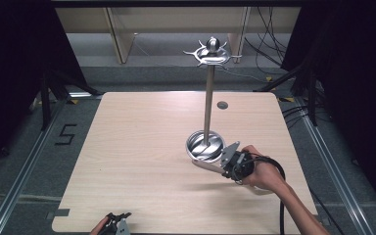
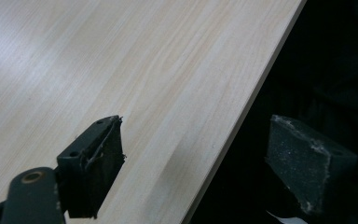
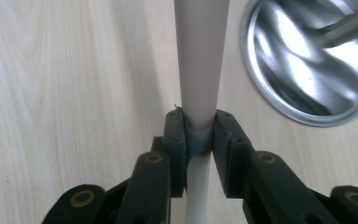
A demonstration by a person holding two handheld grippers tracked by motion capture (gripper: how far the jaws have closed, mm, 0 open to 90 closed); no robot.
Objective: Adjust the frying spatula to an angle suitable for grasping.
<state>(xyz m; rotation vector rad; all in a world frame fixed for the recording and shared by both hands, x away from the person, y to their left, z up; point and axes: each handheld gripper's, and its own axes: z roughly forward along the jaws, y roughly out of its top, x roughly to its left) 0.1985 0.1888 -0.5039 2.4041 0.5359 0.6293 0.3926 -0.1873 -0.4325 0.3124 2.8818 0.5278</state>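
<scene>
Right gripper [image 1: 223, 163] holds white utensil [image 1: 206, 166] beside stand [image 1: 208, 103].

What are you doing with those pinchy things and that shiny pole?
A person is working at a wooden table with a gripper in each hand. The right gripper is shut on a long pale handle, some utensil whose working end is out of sight, holding it just beside the round shiny base of a tall metal stand with hooks on top. Nothing hangs on those hooks. The left gripper waits open at the table's near edge, holding nothing.
</scene>
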